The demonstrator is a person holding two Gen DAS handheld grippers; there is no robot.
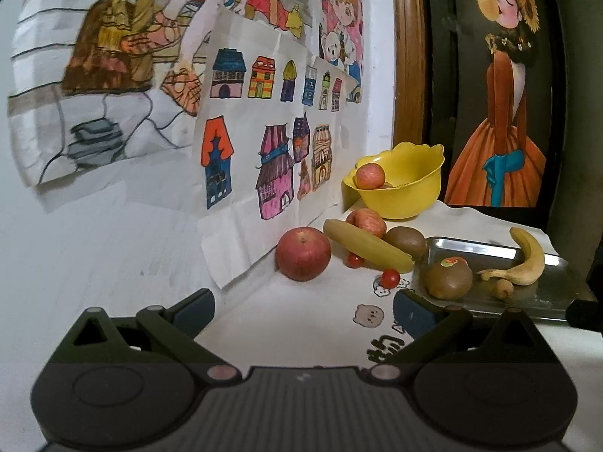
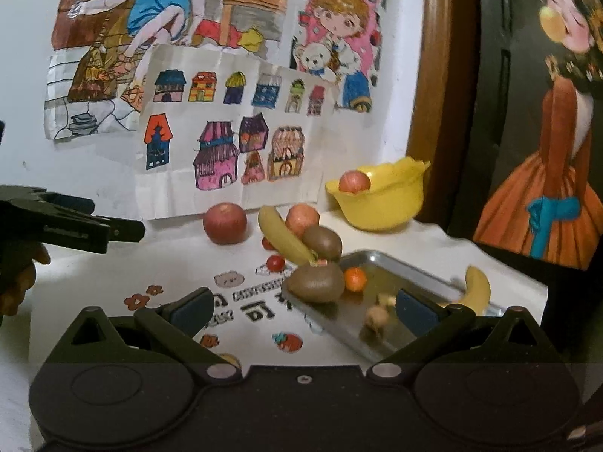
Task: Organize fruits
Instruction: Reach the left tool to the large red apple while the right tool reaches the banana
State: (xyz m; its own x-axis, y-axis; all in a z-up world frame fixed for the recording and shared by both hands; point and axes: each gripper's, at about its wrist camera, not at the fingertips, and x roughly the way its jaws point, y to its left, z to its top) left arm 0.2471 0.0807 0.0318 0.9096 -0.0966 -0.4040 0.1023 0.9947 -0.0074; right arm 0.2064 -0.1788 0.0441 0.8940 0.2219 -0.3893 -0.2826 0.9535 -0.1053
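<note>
Fruit lies on a white cloth [image 1: 309, 324] against the wall. Loose on the cloth are a big apple [image 1: 303, 253], a second apple [image 1: 366, 222] behind a banana [image 1: 367, 245], a kiwi [image 1: 406, 242] at the banana's right end and two cherry tomatoes [image 1: 389, 278]. Right of them a metal tray [image 1: 490, 247] holds a kiwi with a sticker [image 1: 448, 278], its print too small to read, a curved banana [image 1: 527, 258], a small brown fruit [image 1: 503, 288] and, in the right wrist view, a small orange fruit [image 2: 355, 278]. Far right, a yellow bowl [image 1: 410, 188] holds another apple [image 1: 370, 176].

The left gripper [image 1: 303, 310] hangs near the cloth's near edge with its fingers spread wide and empty, the big apple beyond them. The right gripper [image 2: 301, 310] is likewise spread and empty, the tray's near end between its fingers.

Black characters on the cloth are partly hidden and blurred, unreadable. The tray's near corner is cut off by the right gripper.
</note>
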